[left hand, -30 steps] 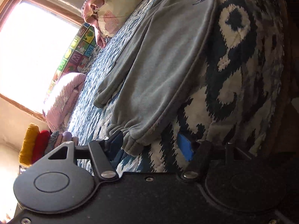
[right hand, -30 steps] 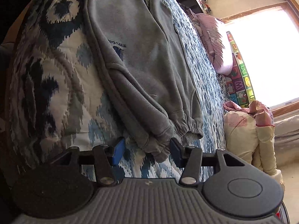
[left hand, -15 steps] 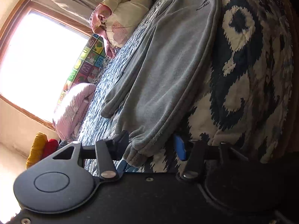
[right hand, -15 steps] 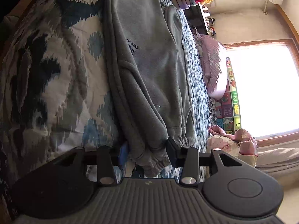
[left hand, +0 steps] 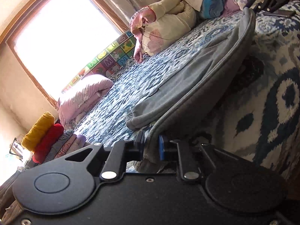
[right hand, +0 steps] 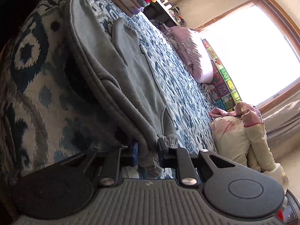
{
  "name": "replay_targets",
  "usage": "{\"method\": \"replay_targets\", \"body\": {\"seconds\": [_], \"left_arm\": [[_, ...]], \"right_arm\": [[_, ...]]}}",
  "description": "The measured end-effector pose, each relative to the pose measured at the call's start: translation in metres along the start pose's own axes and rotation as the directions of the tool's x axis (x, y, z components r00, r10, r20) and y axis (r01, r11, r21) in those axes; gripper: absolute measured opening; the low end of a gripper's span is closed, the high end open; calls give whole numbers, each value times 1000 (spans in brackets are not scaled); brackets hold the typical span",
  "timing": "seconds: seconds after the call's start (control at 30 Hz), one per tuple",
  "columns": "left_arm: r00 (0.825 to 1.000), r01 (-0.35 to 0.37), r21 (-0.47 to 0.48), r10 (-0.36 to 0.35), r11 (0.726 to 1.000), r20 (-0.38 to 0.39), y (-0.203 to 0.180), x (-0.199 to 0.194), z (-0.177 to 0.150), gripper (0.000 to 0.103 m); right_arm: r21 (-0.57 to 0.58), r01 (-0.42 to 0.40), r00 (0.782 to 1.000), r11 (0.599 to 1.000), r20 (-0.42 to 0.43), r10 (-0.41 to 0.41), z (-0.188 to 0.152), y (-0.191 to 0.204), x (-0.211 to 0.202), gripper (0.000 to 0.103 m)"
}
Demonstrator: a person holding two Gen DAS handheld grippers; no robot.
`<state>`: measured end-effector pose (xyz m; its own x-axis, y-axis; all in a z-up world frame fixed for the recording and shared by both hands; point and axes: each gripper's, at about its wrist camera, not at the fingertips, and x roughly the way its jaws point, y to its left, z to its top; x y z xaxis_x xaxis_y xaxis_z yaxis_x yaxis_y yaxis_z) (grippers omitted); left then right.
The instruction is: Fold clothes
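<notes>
You had the left gripper and right gripper clamped on the grey sweatshirt at the bed's near edge; lifting evenly would have kept the fold straight.

- My matte black left gripper: round embossed discs, silver pivot screws, blue finger pads
- My right gripper: ribbed grey body, black linkage arms, silver screws, one blue pad

Sweatpants: looking like soft, matt grey fleece.
Bedspread: showing as woven patterned cloth.
Left gripper: appearing matt black, possibly plastic.
Window frame: looking wooden.
</notes>
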<state>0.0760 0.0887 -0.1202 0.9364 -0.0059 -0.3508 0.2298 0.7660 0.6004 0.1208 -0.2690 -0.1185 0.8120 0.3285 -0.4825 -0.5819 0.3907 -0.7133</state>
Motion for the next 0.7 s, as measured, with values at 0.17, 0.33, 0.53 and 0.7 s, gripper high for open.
{"method": "replay_targets", "body": {"seconds": [0.17,0.33,0.53,0.7], "left_arm": [[999,-49,-143,51,989,10,28,36,25,12],[996,-84,-228,87,970,2,44,76,49,9],[996,-91,-298,90,950,-17,59,120,70,9],[996,-87,-330,72,940,-60,66,158,83,9]], "right_arm": [[236,-6,1000,972,14,3,6,-47,19,20],[435,-22,1000,900,21,14,10,-88,41,20],[530,-57,998,846,-2,69,-5,-113,89,19],[600,-68,995,797,-15,96,-21,-126,118,18]]}}
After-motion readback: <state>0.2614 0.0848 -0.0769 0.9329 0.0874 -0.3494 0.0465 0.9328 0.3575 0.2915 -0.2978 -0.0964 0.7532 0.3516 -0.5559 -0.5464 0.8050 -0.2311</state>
